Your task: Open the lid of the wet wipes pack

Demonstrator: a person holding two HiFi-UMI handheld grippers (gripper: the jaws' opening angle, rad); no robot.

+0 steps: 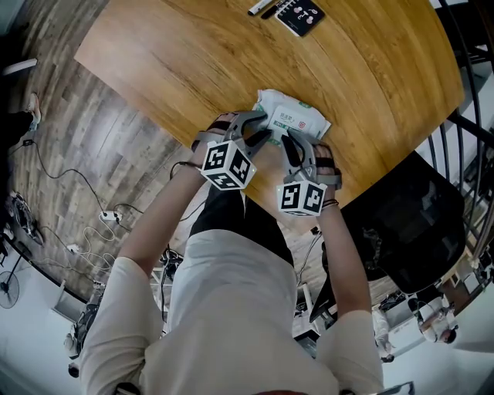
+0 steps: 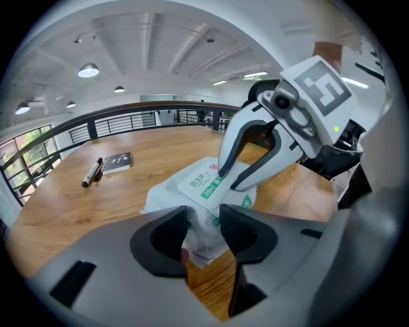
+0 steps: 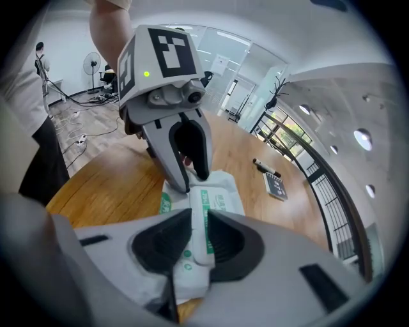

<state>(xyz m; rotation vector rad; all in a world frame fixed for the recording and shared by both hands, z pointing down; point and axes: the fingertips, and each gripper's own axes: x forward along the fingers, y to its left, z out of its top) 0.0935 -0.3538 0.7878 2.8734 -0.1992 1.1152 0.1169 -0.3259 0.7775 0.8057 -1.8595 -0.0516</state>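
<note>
The white wet wipes pack (image 1: 291, 119) lies near the front edge of the wooden table (image 1: 201, 62). Its flat white lid with a green stripe (image 2: 203, 183) faces up. My left gripper (image 1: 258, 136) is shut on the near crimped end of the pack's wrapper (image 2: 203, 231). My right gripper (image 1: 291, 142) comes in from the opposite side, with its jaws closed on the edge of the lid (image 3: 199, 233). In the left gripper view the right gripper's fingertips (image 2: 225, 171) pinch the lid's rim. Whether the lid is lifted off the pack, I cannot tell.
A black notebook (image 1: 301, 14) and a marker (image 1: 261, 8) lie at the table's far side. A black chair (image 1: 421, 224) stands to the right of the table. A railing (image 2: 121, 121) runs beyond the table, and cables lie on the floor (image 1: 93, 231).
</note>
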